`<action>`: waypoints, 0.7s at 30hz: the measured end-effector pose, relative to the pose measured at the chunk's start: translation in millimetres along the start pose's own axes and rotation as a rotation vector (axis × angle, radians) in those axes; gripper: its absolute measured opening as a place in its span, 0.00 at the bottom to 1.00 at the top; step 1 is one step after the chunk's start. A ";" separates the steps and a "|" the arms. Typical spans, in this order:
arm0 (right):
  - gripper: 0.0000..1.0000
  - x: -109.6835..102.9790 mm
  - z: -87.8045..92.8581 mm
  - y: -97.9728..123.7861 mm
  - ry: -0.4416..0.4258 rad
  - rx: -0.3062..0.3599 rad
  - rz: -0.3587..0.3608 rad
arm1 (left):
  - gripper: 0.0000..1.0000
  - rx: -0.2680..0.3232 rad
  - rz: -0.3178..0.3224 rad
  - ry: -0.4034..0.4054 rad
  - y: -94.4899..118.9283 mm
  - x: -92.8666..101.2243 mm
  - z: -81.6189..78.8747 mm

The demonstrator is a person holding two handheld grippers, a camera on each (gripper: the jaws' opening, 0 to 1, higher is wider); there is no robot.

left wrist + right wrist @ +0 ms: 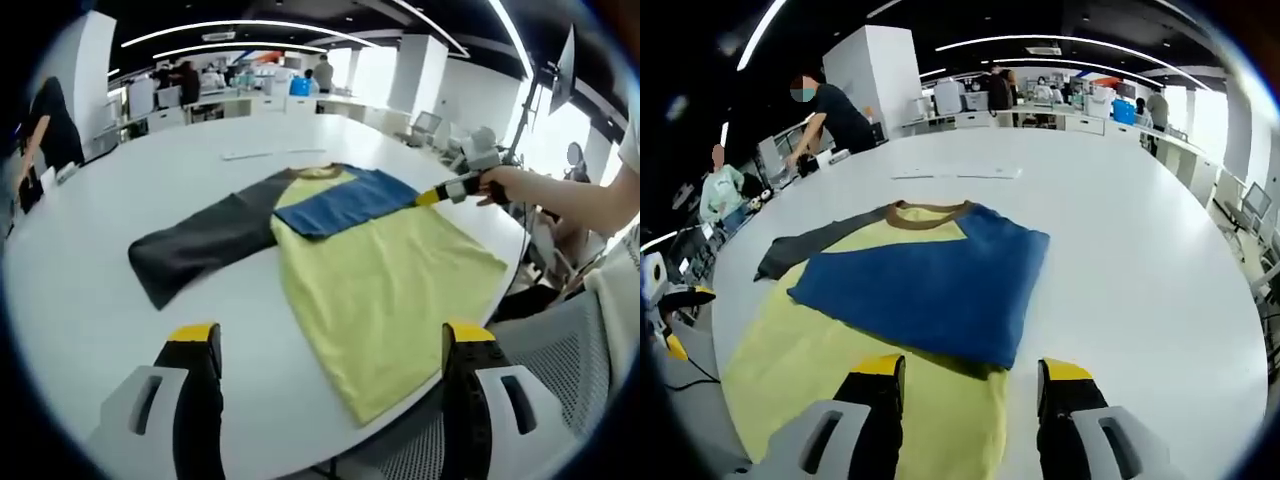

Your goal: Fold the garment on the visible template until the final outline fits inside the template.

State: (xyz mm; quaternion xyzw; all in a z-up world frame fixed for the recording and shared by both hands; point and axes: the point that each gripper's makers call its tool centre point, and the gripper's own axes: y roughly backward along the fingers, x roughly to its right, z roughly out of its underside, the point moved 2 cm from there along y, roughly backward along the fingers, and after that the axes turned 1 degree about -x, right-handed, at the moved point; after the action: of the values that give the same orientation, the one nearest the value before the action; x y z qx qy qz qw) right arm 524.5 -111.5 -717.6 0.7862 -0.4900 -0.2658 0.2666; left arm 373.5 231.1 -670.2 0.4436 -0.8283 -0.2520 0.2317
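- Left gripper view: the garment [370,270], a shirt with a yellow body, lies flat on the round white table [90,300], its hem near the table's close edge.
- The blue sleeve [345,200] is folded inward across the chest, just below the brown collar [322,172].
- The dark grey sleeve [205,240] is spread out to the side, flat on the table.
- The left gripper [330,345] hovers above the near table edge, its jaws wide apart with nothing between them.
- The right gripper [435,197], held in a person's hand [495,185], shows at the far side with its yellow tip at the blue sleeve's edge.
- Right gripper view: the right gripper [970,375] stands with jaws parted over the blue sleeve's [930,285] near edge; I cannot tell whether they touch the cloth.
- The collar [930,212] lies beyond the sleeve, and the grey sleeve [805,250] reaches off to the left.
- A thin white strip [955,174] lies on the table [1140,270] past the collar, well apart from the garment [810,370].
- People stand at desks beyond the table.
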 end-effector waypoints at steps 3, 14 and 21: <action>0.60 -8.1 -5.0 5.5 0.040 0.012 -0.028 | 0.86 0.006 -0.003 0.007 0.4 -3.0 -1.4; 0.79 -39.2 -16.2 32.1 0.112 0.053 -0.173 | 0.85 0.000 -0.027 0.006 3.5 -16.0 -3.2; 0.89 -54.0 -18.3 50.5 0.182 0.059 -0.221 | 0.85 0.004 -0.070 0.029 8.8 -29.9 -3.5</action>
State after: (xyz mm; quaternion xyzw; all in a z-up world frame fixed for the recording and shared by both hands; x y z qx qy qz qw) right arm 484.8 -78.4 -661.7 0.8637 -0.3819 -0.2067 0.2558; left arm 385.2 260.1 -666.8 0.4763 -0.8093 -0.2519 0.2339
